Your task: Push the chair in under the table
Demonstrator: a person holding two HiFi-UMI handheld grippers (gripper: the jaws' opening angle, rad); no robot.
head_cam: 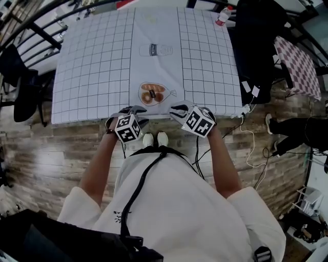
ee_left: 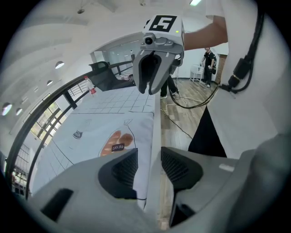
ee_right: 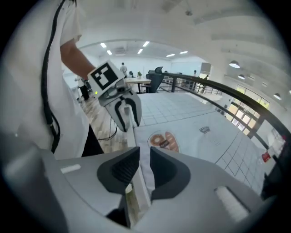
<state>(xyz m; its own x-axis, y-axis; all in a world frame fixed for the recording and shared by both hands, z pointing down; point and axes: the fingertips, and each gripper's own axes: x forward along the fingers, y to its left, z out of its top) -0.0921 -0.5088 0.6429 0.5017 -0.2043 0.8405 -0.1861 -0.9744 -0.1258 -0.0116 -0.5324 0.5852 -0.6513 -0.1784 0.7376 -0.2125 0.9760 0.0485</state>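
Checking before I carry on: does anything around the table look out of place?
Nothing spilled or damaged. One oddity: the right gripper is clamped on the near edge of the tablecloth, and the left gripper straddles it with open jaws; a tug could drag the cloth askew.

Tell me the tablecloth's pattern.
The tablecloth is white with a thin dark grid; clearest in the head view.

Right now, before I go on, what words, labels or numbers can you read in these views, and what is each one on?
"BREAD": on the dark label of the bread bag drawing printed on the tablecloth, read in the left gripper view.
Label on the milk bottle drawing: too small to read with confidence.
Label on the plastic bottle at the far table corner: too blurred to read.
Nothing else is legible.
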